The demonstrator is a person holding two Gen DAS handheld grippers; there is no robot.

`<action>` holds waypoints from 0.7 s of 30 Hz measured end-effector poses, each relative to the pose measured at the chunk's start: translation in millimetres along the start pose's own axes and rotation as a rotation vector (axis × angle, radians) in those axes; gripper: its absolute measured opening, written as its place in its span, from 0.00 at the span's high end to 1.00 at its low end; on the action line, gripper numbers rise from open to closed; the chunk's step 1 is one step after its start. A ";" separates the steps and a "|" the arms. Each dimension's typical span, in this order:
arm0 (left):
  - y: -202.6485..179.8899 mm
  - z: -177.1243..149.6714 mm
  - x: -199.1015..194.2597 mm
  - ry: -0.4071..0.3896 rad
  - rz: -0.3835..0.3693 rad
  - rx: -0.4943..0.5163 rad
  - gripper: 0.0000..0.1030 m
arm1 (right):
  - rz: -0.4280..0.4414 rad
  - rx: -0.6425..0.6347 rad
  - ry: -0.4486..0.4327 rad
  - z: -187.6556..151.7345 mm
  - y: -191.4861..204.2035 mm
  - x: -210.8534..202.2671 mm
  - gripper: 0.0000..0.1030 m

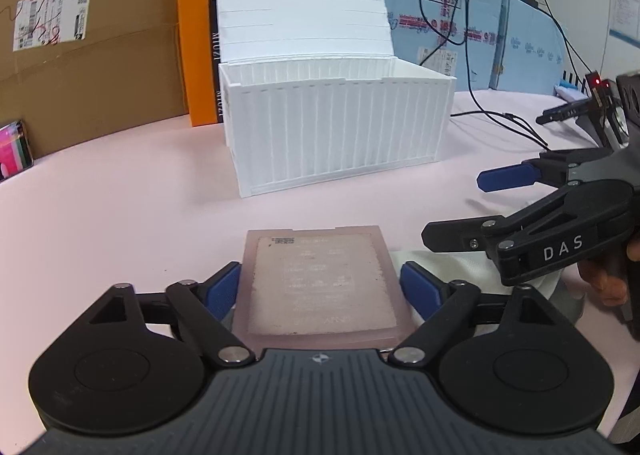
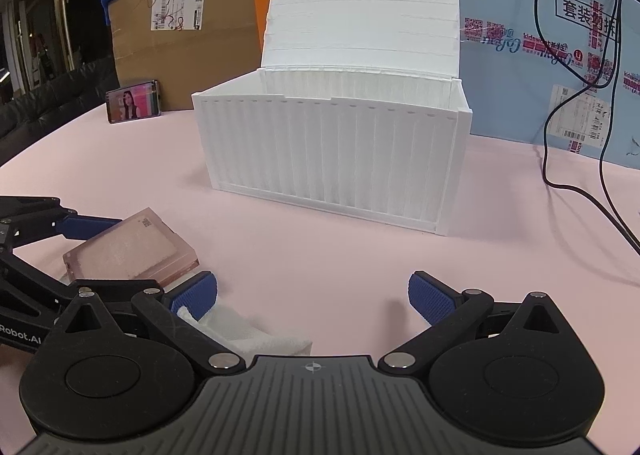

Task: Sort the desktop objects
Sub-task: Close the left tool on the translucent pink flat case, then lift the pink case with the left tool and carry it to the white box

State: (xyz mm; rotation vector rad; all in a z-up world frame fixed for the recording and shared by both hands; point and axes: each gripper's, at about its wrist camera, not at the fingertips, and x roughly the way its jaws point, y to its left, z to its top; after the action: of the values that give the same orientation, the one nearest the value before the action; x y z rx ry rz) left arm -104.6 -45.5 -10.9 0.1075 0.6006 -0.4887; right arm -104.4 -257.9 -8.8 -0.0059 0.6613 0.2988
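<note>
A translucent pink flat case with a pale label sits between the blue pads of my left gripper, which is shut on its two sides. The right wrist view shows the same pink case tilted, low over the pink table. My right gripper stands open with only bare table between its fingers; from the left wrist view the right gripper is at the right, beside the case. A white folded cloth lies under its left finger. The white ribbed container stands ahead, lid raised.
Behind the container stand a cardboard box, an orange box and a blue box. A phone leans on the cardboard. Black cables trail over the table at the right. A hand holds the right gripper.
</note>
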 end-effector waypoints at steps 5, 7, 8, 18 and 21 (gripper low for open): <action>2.4 1.3 0.1 -0.009 -0.007 -0.009 0.24 | 0.001 0.018 -0.023 6.5 -0.3 3.6 0.00; 1.9 4.8 -3.2 -0.026 -0.004 0.002 0.24 | -0.004 0.033 -0.038 9.1 -2.2 2.6 0.00; 1.8 6.5 -4.3 -0.034 -0.002 0.006 0.24 | -0.006 0.041 -0.045 10.4 -3.4 2.1 0.00; 10.2 21.4 -13.2 -0.117 -0.007 -0.036 0.24 | -0.020 0.079 -0.069 17.2 -9.4 2.3 0.00; 16.1 24.7 -16.3 -0.139 -0.012 -0.066 0.24 | -0.023 0.074 -0.064 17.3 -9.4 3.2 0.00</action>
State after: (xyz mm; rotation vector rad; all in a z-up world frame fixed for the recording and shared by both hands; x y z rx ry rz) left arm -95.9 -30.4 18.0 0.0067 0.4809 -0.4831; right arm -89.0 -264.3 2.1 0.0669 0.6083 0.2513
